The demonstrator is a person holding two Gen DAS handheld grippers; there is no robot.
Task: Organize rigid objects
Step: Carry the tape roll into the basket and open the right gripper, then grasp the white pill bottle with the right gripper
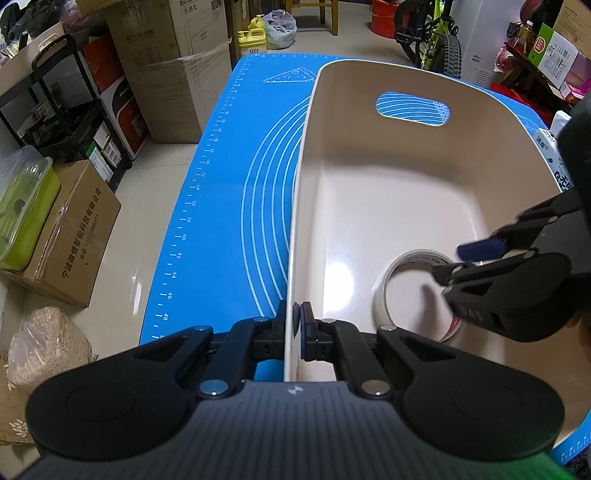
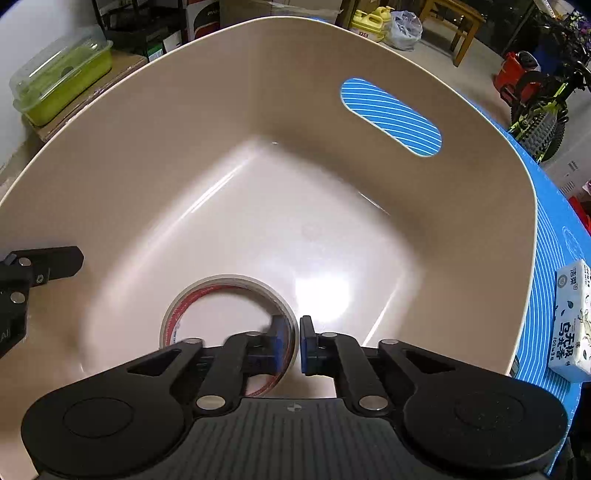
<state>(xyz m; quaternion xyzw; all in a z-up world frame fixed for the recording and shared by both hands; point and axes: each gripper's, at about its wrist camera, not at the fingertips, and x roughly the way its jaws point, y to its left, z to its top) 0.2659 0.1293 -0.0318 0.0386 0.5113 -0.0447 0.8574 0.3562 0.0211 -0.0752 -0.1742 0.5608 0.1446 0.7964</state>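
A beige plastic basket (image 1: 306, 155) with a handle slot stands on the blue mat (image 1: 221, 206). My left gripper (image 1: 291, 328) is shut on the basket's left wall near its rim. A roll of clear tape (image 2: 207, 291) with a red-printed core lies low inside the basket (image 2: 258, 74), also seen in the left wrist view (image 1: 399, 269). My right gripper (image 2: 293, 343) reaches into the basket with one finger inside the roll and one outside, shut on the roll's wall. It shows from the side in the left wrist view (image 1: 454, 258).
A white tissue pack (image 2: 572, 317) lies on the mat right of the basket. Cardboard boxes (image 1: 74, 236), a green lidded container (image 1: 26, 206), a black rack (image 1: 66, 110) and a bicycle (image 1: 432, 33) stand on the floor around the table.
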